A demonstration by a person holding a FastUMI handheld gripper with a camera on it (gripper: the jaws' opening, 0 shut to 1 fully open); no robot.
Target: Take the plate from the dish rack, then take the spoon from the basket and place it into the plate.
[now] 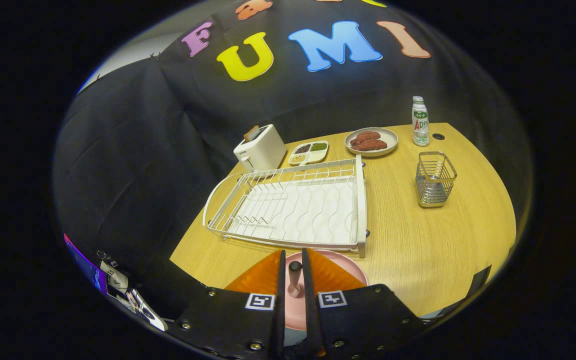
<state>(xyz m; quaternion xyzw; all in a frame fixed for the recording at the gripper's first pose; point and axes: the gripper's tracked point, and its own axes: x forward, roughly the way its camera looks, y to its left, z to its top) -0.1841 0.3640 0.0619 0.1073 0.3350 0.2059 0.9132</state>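
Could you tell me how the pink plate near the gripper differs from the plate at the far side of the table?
The pink plate lies just under the gripper, in front of the dish rack; the far plate sits beyond the rack, beside a bottle.
The pink plate is pink; the far plate is pale grey.
The far plate holds reddish-brown food; over the pink plate the fingers are shut on a spoon handle.
Both are round and lie flat on the wooden table.

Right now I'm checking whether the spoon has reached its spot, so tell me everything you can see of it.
The spoon shows only a dark rounded handle end above a pale, pinkish shaft, standing between the gripper fingers, which sit close on either side and appear to press it. Its bowl is hidden. It hangs over the pink plate on the wooden table, just before the white dish rack. Whether it touches the plate cannot be told.
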